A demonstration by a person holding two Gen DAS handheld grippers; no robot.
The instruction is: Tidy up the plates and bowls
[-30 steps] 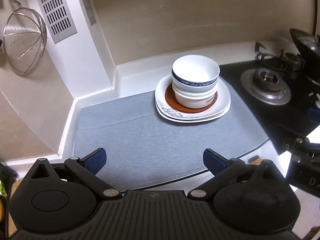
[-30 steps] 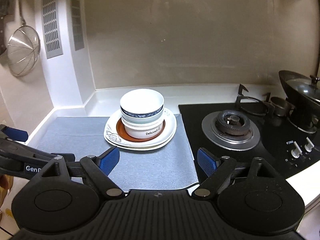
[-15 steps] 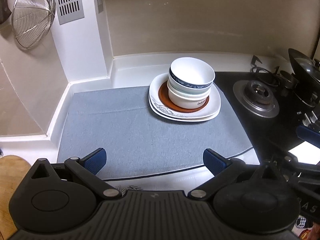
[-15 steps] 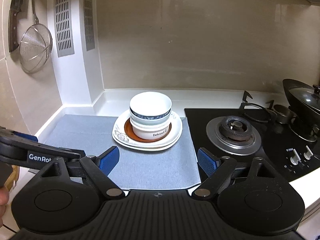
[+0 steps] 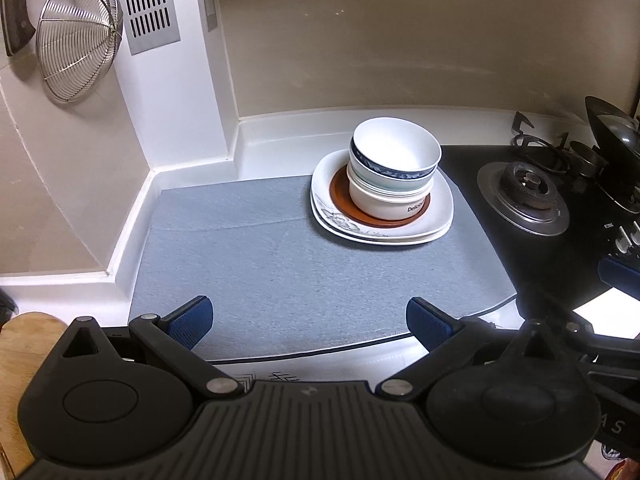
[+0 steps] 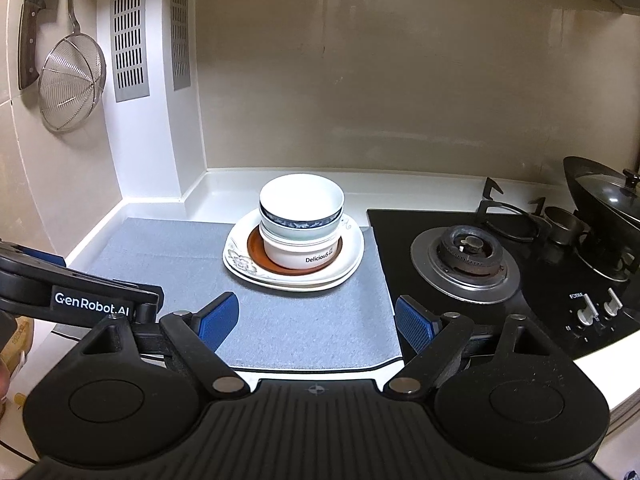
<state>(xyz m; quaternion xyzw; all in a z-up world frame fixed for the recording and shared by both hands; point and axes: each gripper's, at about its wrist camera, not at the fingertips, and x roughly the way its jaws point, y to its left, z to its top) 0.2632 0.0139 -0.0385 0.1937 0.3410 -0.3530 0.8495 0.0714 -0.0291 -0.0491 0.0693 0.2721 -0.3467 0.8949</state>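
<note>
Your left gripper point(image 5: 308, 322) and right gripper point(image 6: 316, 322) both gape wide, holding nothing. The stacked bowls point(image 6: 301, 220) on plates point(image 6: 240, 258) sit mid-frame, well beyond the fingertips.

White bowl point(image 6: 302, 200) blue-banded; brown saucer point(image 6: 256, 254); grey mat point(image 6: 280, 320).

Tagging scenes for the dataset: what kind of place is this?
A home kitchen counter, most likely: a gas stove on the right, a wire strainer hanging on the wall, and stacked bowls on plates on a grey mat.
</note>
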